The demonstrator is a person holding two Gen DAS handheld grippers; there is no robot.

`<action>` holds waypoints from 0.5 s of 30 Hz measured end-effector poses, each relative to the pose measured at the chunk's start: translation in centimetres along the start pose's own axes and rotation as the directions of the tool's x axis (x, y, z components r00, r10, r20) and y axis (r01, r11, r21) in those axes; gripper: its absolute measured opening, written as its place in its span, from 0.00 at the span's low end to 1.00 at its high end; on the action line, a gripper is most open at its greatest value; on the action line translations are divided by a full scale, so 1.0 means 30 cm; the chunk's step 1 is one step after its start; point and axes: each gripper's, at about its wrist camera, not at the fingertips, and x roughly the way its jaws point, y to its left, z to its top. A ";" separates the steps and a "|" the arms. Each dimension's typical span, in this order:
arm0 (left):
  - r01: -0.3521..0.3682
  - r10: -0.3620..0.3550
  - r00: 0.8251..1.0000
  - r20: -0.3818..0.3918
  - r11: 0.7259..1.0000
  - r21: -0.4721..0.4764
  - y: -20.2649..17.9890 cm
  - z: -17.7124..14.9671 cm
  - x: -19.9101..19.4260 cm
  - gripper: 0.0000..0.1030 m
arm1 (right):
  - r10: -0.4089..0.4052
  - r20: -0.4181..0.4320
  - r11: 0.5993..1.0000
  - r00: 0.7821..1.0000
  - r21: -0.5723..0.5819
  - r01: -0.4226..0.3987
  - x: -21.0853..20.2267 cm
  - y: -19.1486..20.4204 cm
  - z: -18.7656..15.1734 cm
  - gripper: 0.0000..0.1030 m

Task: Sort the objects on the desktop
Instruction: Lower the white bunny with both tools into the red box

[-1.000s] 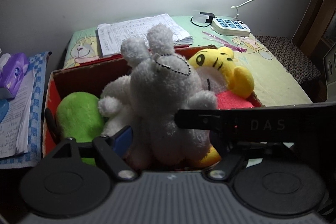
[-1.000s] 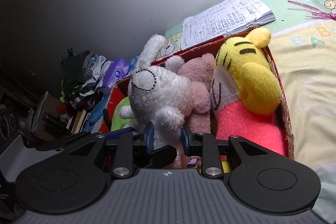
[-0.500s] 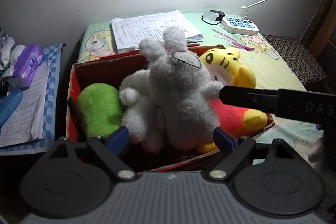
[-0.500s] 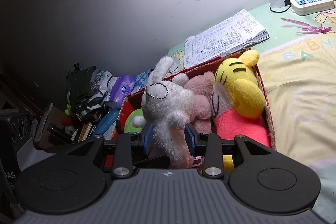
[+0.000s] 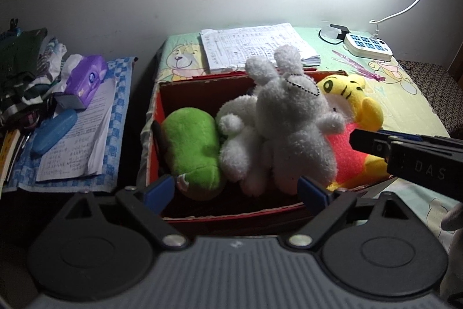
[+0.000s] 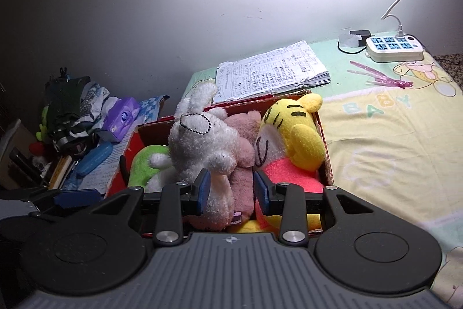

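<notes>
The right gripper (image 6: 230, 191) stands with its blue-padded jaws part open, straddling but seemingly not pinching the lower body of the fluffy grey-white plush rabbit (image 6: 202, 141). The rabbit sits upright in the red cardboard box (image 6: 325, 152), its long axis rising up and away from the jaws, between a green plush toy (image 6: 141, 164) and a yellow tiger plush (image 6: 295, 135). The left gripper (image 5: 235, 190) is spread wide and empty at the box's near edge, so the right looks nearer.
</notes>
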 end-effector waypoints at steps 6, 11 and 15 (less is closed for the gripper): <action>-0.053 0.052 0.998 -0.021 0.998 -0.027 -0.004 -0.011 0.021 0.90 | -0.065 0.003 0.997 0.998 -0.035 0.065 -0.009 0.025 -0.009 0.36; -0.083 0.081 0.996 -0.030 0.995 -0.051 -0.023 -0.025 0.030 0.91 | -0.089 -0.004 0.995 0.996 -0.040 0.088 -0.006 0.032 -0.017 0.36; -0.125 0.121 0.992 -0.040 0.988 -0.095 -0.031 -0.025 0.043 0.96 | -0.099 -0.009 0.994 0.995 -0.051 0.099 0.003 0.029 -0.016 0.36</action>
